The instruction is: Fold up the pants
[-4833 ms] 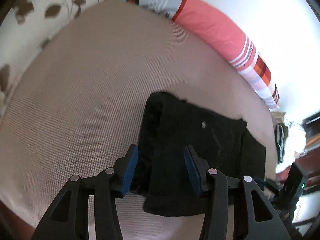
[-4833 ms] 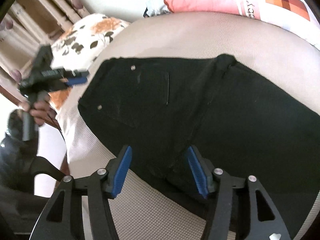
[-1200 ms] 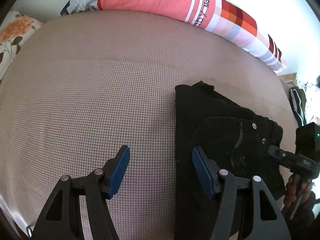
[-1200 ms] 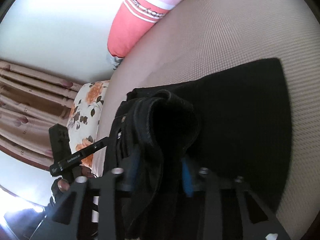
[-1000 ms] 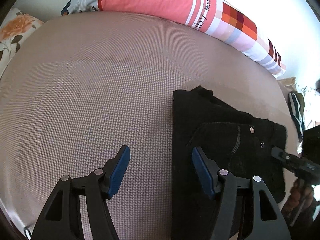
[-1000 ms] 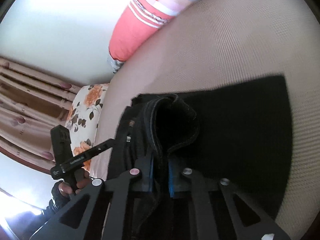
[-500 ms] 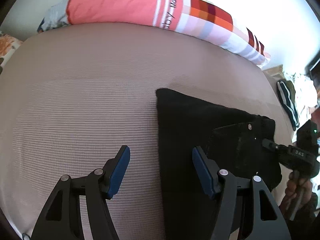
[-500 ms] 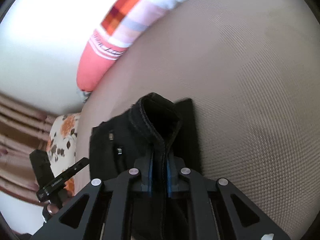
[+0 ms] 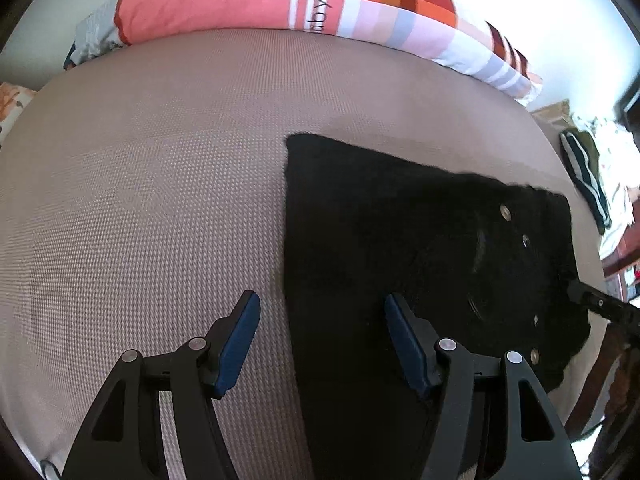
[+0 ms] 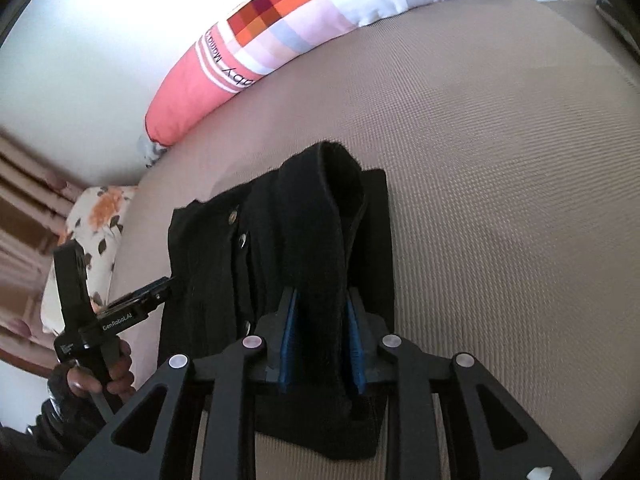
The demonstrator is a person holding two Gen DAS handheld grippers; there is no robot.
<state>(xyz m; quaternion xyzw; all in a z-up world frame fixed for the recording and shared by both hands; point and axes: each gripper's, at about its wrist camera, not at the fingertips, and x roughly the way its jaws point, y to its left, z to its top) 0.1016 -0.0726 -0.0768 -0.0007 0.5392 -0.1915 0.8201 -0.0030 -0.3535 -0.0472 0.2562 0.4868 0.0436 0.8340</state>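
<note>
- Pants [image 9: 420, 240], black, lie part-folded on the beige mattress [image 9: 140, 200], a flat rectangle with the buttoned waist end doubled over on top.
- One thick ridge of that waist end rises between the blue pads [image 10: 289, 336] of the right gripper [image 10: 322, 340]; its jaws have just been opening, and the fabric sits between them, seemingly no longer squeezed.
- To finish well, I would let the ridge drop square onto the layer below, then draw the tool straight back so no cloth drags.
- Left gripper [image 9: 322, 344] hangs spread and empty, straddling the near-left edge of the folded cloth; it could press that edge flat.
- Beyond, a striped bolster [image 9: 280, 4] borders the mattress.
</note>
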